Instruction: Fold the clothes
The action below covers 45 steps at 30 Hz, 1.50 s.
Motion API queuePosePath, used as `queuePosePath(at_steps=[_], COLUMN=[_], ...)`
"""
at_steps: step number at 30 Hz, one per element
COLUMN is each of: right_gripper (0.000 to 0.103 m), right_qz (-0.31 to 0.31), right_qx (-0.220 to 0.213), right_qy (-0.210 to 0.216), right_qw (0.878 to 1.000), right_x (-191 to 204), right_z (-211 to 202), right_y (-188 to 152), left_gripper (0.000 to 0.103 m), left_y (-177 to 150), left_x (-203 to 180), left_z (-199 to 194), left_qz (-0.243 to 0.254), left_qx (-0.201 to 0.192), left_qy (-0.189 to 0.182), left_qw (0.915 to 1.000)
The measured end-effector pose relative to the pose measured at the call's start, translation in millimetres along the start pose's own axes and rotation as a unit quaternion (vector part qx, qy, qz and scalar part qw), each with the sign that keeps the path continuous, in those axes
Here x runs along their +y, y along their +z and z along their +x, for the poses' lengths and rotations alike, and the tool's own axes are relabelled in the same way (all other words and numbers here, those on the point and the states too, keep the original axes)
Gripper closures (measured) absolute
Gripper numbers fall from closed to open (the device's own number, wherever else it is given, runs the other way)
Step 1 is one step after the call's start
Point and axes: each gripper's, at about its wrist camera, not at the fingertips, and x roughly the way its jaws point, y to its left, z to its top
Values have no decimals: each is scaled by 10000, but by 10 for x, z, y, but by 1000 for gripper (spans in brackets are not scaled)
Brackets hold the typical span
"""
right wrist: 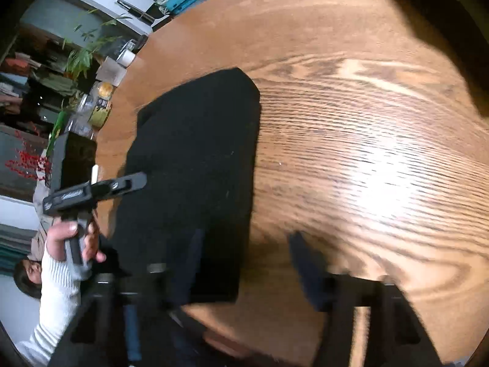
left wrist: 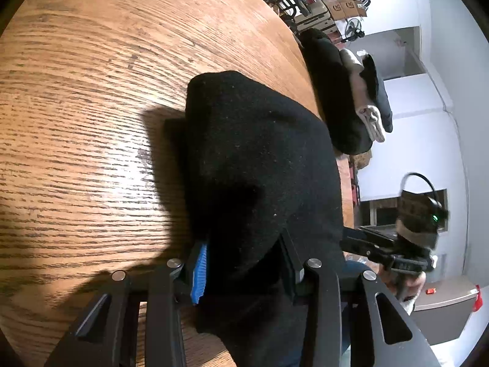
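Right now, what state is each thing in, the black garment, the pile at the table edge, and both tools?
black garment: folded into a flat rectangle on the wooden table, near end bunched.
left tool: closed on the bunched near end of the black garment.
right tool: blurred, fingers apart, one over the garment's corner, one over bare wood; no grip visible.
stack of clothes: folded and piled at the table edge, black and beige layers.

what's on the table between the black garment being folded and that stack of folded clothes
Nothing: in the left wrist view only bare wooden table separates the black garment from the stack of folded clothes at its edge.
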Motion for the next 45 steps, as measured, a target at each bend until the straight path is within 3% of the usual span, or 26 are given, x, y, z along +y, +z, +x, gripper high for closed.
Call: queuePosePath(at_steps=[4,7,8,9,10,11,12,14,16,18,20,21,23,24,26,27,29,31,33,34,36,38,42,45], right_gripper=[52,25,23,25,41,50,49,38,37,31,5,0,1,4,37,37,31,32,51,72,81,97,96,97], right_qz=[-460,-361,-425,-433,-425,-427,-429,-560,-634,-793,-1065,-1202,-1211,-1188,-1124,-1080,-1173,-982,-900,-922,-966,-1009,-1494,-1199], right_qx=[356,469,484,516,569,515,456,353,553,833,942,993,1117,1175,1162,1087,709,702,786,872,1044,1216,1329,1102], right_qy=[-499,-985,-1138,-1148,-1099,-1096,-1096,-1144,-1114,-1347,-1902,-2180,-2223,-2154,-1996,-1909,-2202,-2212,-2231,-2250,-2289,-2326,-3213,-2705], right_qw=[9971,9934,9914,9911,9914,9917,9920,9912,9902,9842,9714,9634,9610,9621,9664,9696,9658,9677,9675,9661,9630,9596,9256,9488], right_x=[195,122,132,142,165,206,249,389,511,589,617,631,613,636,705,750,836,798,796,817,860,902,1059,1137], right_z=[71,247,276,252,178,67,-46,-187,-124,59,282,394,437,366,158,21,-208,-207,-93,24,257,490,798,480], right_y=[-90,-55,-38,-21,-2,25,52,120,183,195,199,201,230,263,350,404,572,761,868,877,894,911,819,936], left_gripper=[60,59,59,58,58,58,57,57,56,54,53,50,42,40,40,40,40,40,40,39,39,39,35,35], left_y=[-4,-10,-13,-19,-24,-30,-36,-42,-43,-57,-75,-84,-108,-122,-150,-165,-210,-256,-321,-353,-407,-433,-445,-441], left_x=[-11,-43,-55,-65,-74,-74,-74,-68,-65,-98,-133,-148,-169,-174,-186,-194,-240,-289,-360,-394,-420,-416,-390,-376], left_z=[-3,-4,-5,-5,-5,-7,-9,-13,-12,-9,-5,-10,-45,-87,-170,-209,-255,-297,-300,-299,-273,-239,-189,-220], left_qz=[75,175,211,247,281,298,314,319,295,330,370,384,370,349,307,296,385,480,648,731,849,881,867,840], left_qx=[-2,-29,-43,-62,-82,-106,-129,-155,-166,-198,-244,-262,-273,-290,-326,-337,-288,-234,-122,-66,34,120,221,162], left_qy=[35,133,169,189,205,201,195,166,166,237,303,330,359,335,286,263,243,219,153,134,233,289,375,410], left_qw=[10000,9998,9996,9995,9994,9993,9992,9992,9993,9990,9986,9984,9983,9984,9986,9986,9985,9983,9977,9972,9961,9956,9953,9955])
